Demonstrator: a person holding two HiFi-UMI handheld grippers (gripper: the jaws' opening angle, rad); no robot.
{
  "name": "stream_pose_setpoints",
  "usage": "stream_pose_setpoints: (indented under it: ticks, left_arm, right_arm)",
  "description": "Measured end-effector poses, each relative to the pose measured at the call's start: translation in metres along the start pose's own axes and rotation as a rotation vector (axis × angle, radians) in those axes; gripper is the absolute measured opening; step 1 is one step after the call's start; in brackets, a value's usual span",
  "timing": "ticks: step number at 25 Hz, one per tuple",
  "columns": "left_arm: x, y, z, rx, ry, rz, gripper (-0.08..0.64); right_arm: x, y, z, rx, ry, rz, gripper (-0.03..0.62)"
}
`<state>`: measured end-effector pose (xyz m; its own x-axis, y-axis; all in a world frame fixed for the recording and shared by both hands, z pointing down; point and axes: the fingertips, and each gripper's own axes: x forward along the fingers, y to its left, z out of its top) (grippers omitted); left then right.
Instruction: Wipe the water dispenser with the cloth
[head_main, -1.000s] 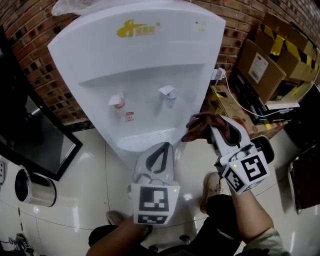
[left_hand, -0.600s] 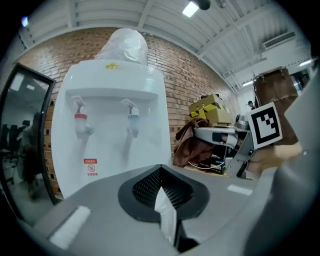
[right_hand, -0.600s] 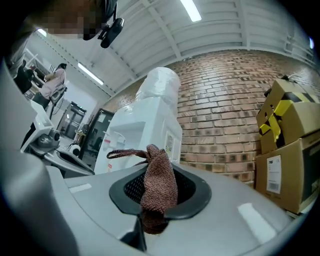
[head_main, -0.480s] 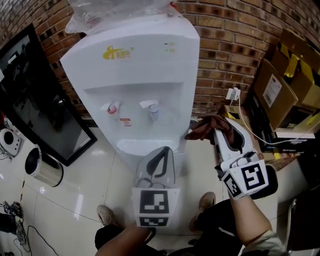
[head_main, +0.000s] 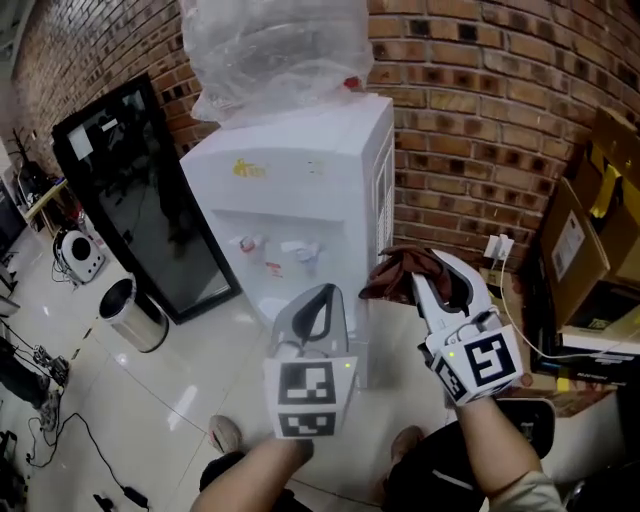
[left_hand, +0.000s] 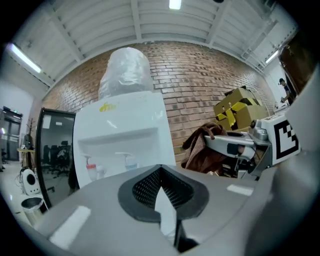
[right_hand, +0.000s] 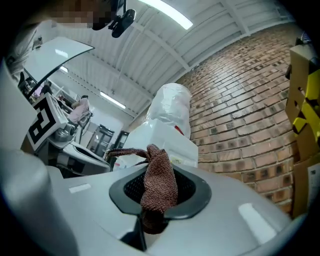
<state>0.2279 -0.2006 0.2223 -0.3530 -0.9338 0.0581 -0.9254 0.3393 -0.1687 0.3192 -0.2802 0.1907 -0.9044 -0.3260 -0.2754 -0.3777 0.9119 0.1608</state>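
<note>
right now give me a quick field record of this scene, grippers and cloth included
target: white water dispenser, against the brick wall
on top: clear plastic bag
cloth: brown cloth, held clear of the dispenser, to its right
right hand-held gripper: shut on the cloth
left hand-held gripper: jaws together, nothing between them
wiping: no contact yet

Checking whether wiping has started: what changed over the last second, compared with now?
The left gripper and right gripper rose in front of the water dispenser, and the head view tilted up, showing more room. Nothing taken or released: the right still clamps the brown cloth; the left stays shut, empty.
</note>
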Motion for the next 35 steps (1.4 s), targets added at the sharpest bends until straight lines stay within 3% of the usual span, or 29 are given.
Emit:
stream_pose_setpoints:
  ticks: [7, 14, 20, 23, 26, 32, 35]
  left_arm:
    - [0.002, 0.014, 0.072, 0.087, -0.086, 0.084, 0.000]
    - [0.001, 0.035, 0.132, 0.134, -0.121, 0.157, 0.000]
    - [0.005, 0.044, 0.146, 0.112, -0.103, 0.169, 0.000]
    - [0.002, 0.046, 0.143, 0.103, -0.106, 0.179, 0.000]
    - [0.002, 0.044, 0.134, 0.087, -0.100, 0.178, 0.000]
    - [0.008, 0.032, 0.111, 0.069, -0.075, 0.159, 0.000]
    - [0.011, 0.027, 0.102, 0.052, -0.070, 0.153, 0.000]
  right_arm:
    - [0.039, -0.022, 0.090, -0.016, -0.156, 0.052, 0.081]
    - [0.104, -0.018, 0.179, -0.140, -0.234, 0.114, 0.081]
    - [0.153, 0.016, 0.158, -0.341, -0.048, 0.237, 0.081]
    - [0.148, 0.023, 0.149, -0.382, 0.003, 0.283, 0.078]
    - [0.134, 0.018, 0.146, -0.353, -0.013, 0.273, 0.077]
    - [0.110, -0.005, 0.127, -0.191, -0.074, 0.172, 0.075]
    - [0.104, -0.004, 0.112, -0.173, -0.064, 0.157, 0.075]
